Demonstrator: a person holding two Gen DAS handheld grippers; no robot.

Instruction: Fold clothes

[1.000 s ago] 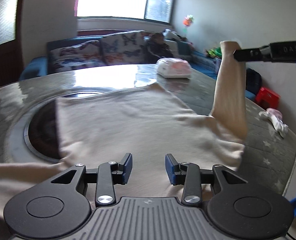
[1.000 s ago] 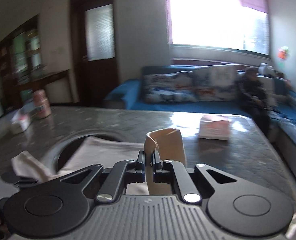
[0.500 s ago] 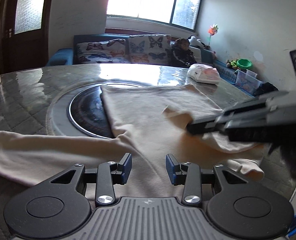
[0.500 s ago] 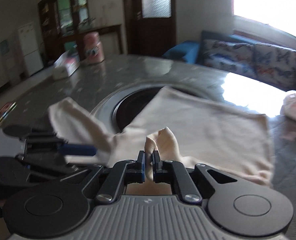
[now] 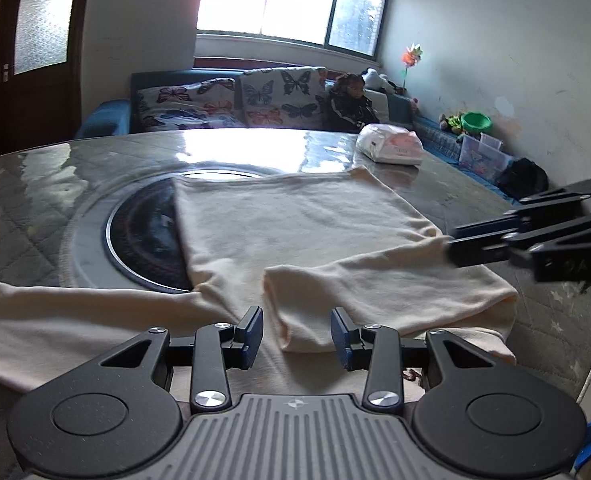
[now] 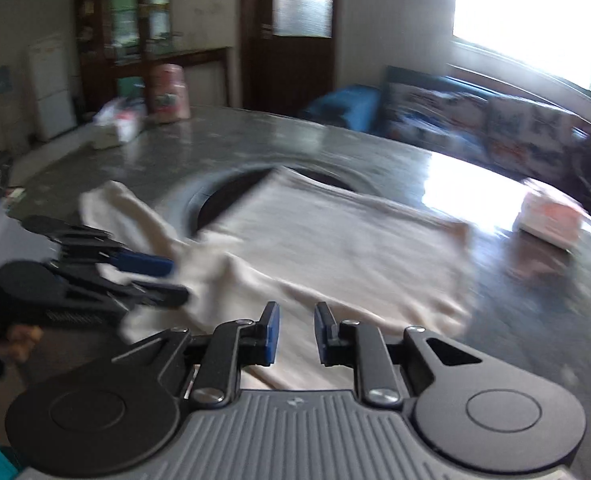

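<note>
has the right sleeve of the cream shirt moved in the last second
Yes. The right sleeve has come down from above the table and now lies folded across the shirt body.

Right wrist view is motion-blurred; the left gripper (image 6: 163, 280) smears there; the garment's (image 5: 295, 232) left sleeve runs off the left wrist view's edge.

Black left claw (image 5: 296, 332), blue finger pads (image 5: 255, 326), silver screws, ribbed grey housing, round black hubs
</note>
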